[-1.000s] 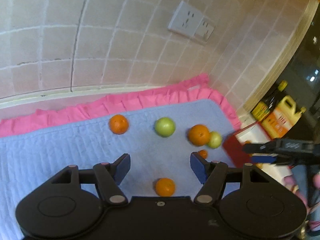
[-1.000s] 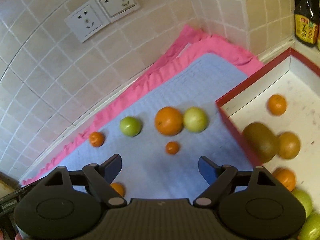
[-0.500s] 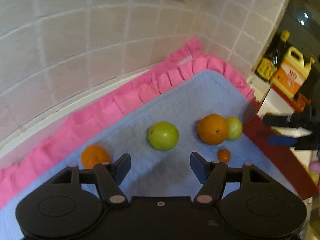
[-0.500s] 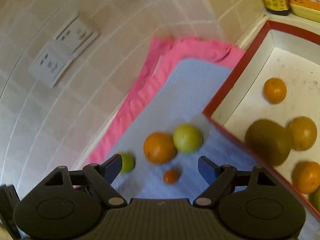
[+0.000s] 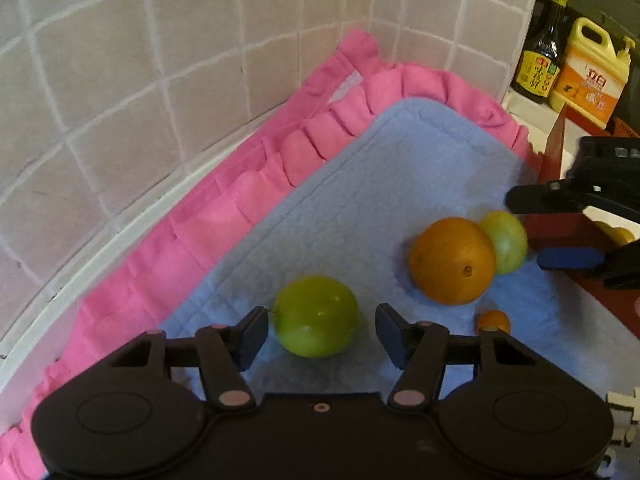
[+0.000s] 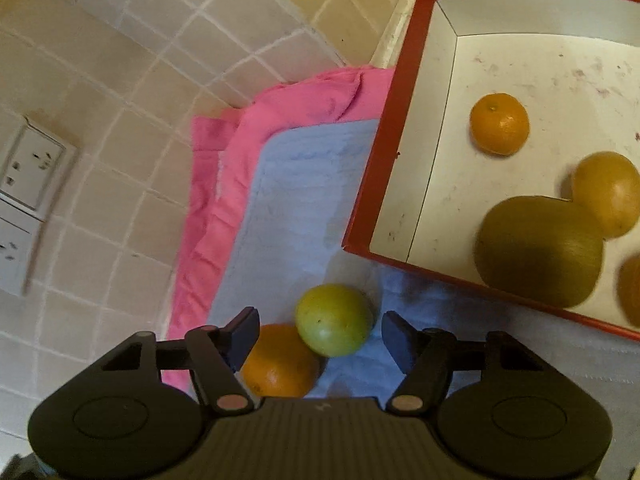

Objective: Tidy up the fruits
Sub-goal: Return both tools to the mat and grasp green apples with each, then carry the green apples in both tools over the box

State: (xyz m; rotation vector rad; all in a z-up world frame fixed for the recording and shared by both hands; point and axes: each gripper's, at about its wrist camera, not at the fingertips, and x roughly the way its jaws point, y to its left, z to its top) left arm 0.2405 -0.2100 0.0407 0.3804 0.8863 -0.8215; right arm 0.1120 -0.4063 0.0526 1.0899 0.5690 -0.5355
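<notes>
In the left wrist view my left gripper point(image 5: 322, 334) is open, its fingers on either side of a green fruit point(image 5: 316, 315) on the blue mat point(image 5: 360, 208). A large orange point(image 5: 452, 260), a second green fruit point(image 5: 505, 241) touching it and a tiny orange point(image 5: 493, 321) lie to the right. My right gripper point(image 5: 560, 236) shows there, open beside the second green fruit. In the right wrist view my right gripper point(image 6: 318, 338) is open around that green fruit point(image 6: 334, 319), with the large orange point(image 6: 280, 362) at its left finger.
A red box with a white inside point(image 6: 436, 128) sits right of the mat and holds several oranges point(image 6: 499, 123) and a brown-green fruit point(image 6: 538, 250). A tiled wall point(image 5: 120, 60) with sockets point(image 6: 24, 184) runs behind. A dark bottle point(image 5: 538, 60) and a yellow jug point(image 5: 588, 76) stand far right.
Both grippers have moved forward and lower. The left now brackets the first green fruit; the right now brackets the second green fruit beside the large orange.
</notes>
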